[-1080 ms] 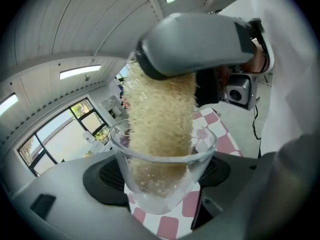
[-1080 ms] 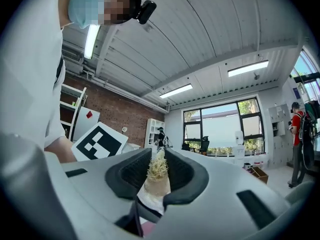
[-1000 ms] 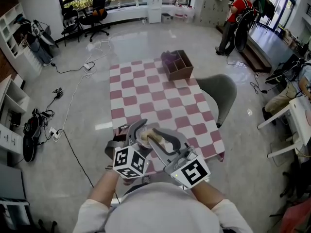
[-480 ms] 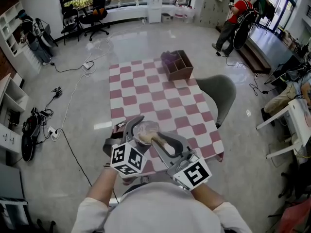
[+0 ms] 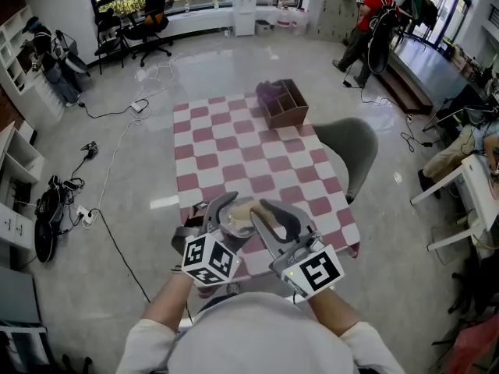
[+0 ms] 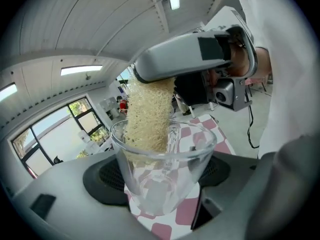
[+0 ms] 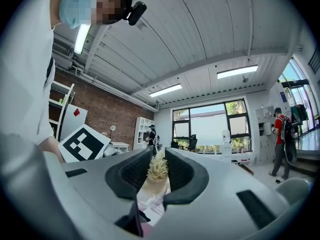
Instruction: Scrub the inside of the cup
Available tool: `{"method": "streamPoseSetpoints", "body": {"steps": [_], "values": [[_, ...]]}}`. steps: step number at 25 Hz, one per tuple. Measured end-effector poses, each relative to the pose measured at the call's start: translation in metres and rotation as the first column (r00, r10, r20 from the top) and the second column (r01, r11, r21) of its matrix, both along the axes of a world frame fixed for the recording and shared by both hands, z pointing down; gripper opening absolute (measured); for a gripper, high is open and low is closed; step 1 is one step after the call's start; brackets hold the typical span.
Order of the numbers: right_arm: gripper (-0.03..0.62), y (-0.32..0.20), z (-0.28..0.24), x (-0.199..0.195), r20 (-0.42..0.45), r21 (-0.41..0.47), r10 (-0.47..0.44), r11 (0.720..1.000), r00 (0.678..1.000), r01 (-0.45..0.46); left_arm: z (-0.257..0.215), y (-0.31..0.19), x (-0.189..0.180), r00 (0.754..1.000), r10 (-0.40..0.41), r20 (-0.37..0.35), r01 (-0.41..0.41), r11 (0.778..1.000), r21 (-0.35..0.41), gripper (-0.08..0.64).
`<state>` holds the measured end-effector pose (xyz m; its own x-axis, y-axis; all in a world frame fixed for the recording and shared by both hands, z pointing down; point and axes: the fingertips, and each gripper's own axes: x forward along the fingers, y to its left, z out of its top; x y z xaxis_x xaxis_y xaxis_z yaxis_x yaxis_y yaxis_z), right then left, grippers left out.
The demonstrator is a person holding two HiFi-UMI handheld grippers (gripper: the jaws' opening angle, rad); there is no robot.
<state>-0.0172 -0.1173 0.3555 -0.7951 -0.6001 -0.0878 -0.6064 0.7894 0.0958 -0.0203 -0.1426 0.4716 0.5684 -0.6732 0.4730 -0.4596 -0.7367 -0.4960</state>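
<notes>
We hold the glass cup (image 6: pixel 167 154) over the near edge of the checkered table (image 5: pixel 234 150), left gripper (image 6: pixel 165 176) clamped on its wall, mouth facing the right gripper (image 7: pixel 158 174), whose jaws pinch the loofah scrubber (image 6: pixel 147 114) so it reaches inside

The left tool (image 5: pixel 229 215) and right tool (image 5: pixel 262 212) hide most of the cup (image 5: pixel 231 226).
</notes>
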Motion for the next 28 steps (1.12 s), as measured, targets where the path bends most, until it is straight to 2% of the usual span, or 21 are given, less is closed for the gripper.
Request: {"method": "streamPoseSetpoints", "body": {"steps": [7, 13, 19, 28], "values": [[0.098, 0.005, 0.012, 0.009, 0.042, -0.056, 0.029, 0.998, 0.999, -0.027, 0.004, -0.019, -0.006, 0.995, -0.046, -0.091, 0.044, 0.999, -0.029, 0.388], [0.1, 0.0, 0.007, 0.026, 0.073, -0.05, 0.083, 0.996, 0.994, -0.079, 0.015, -0.041, 0.0, 0.98, -0.052, -0.194, 0.043, 0.998, -0.047, 0.388], [0.1, -0.012, 0.009, 0.05, 0.087, -0.063, 0.171, 0.984, 0.981, -0.166, 0.037, -0.063, -0.001, 0.949, -0.087, -0.303, 0.059, 0.993, -0.101, 0.388], [0.1, -0.024, 0.029, 0.085, 0.037, -0.126, 0.303, 0.947, 0.952, -0.297, 0.082, -0.102, -0.004, 0.899, -0.137, -0.417, 0.056, 0.978, -0.2, 0.388]]}}
